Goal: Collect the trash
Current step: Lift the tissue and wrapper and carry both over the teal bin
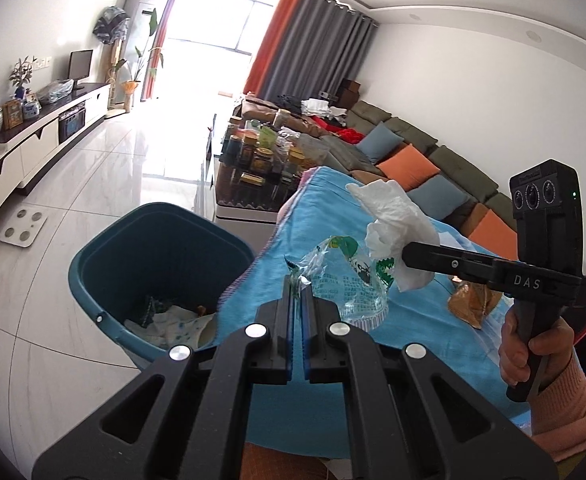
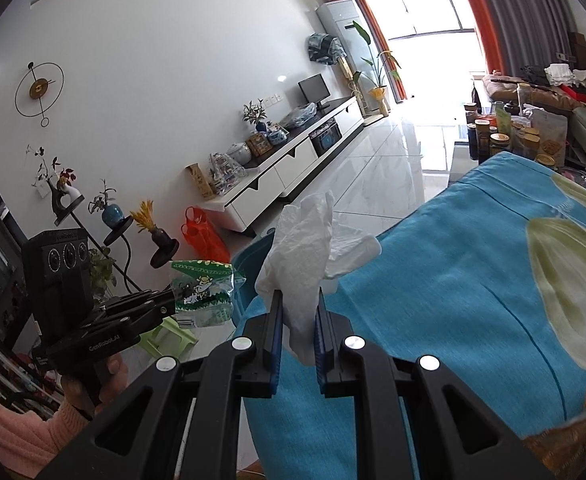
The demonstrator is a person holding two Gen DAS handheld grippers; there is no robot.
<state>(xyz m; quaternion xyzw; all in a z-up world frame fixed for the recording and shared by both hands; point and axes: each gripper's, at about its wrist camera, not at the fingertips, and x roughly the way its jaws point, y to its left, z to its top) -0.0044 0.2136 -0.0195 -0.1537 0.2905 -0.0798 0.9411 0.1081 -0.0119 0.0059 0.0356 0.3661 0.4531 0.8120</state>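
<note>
My left gripper (image 1: pixel 297 286) is shut on a clear plastic wrapper (image 1: pixel 345 276) with green print, held above the edge of the blue-clothed table (image 1: pixel 325 208). The same wrapper (image 2: pixel 203 294) hangs from the left gripper (image 2: pixel 171 300) at the left of the right wrist view. My right gripper (image 2: pixel 299 300) is shut on a crumpled white tissue (image 2: pixel 301 248); from the left wrist view the tissue (image 1: pixel 397 224) sticks out of the right gripper (image 1: pixel 407 256). A teal trash bin (image 1: pixel 153 264) stands on the floor left of the table, with paper scraps inside.
A brown crinkled snack bag (image 1: pixel 469 300) lies on the blue cloth (image 2: pixel 453 280). Beyond it a low table (image 1: pixel 261 152) is crowded with jars, a long sofa (image 1: pixel 413 148) runs along the right wall, and a white TV cabinet (image 1: pixel 33 140) lines the left. A scale (image 1: pixel 23 226) lies on the tiled floor.
</note>
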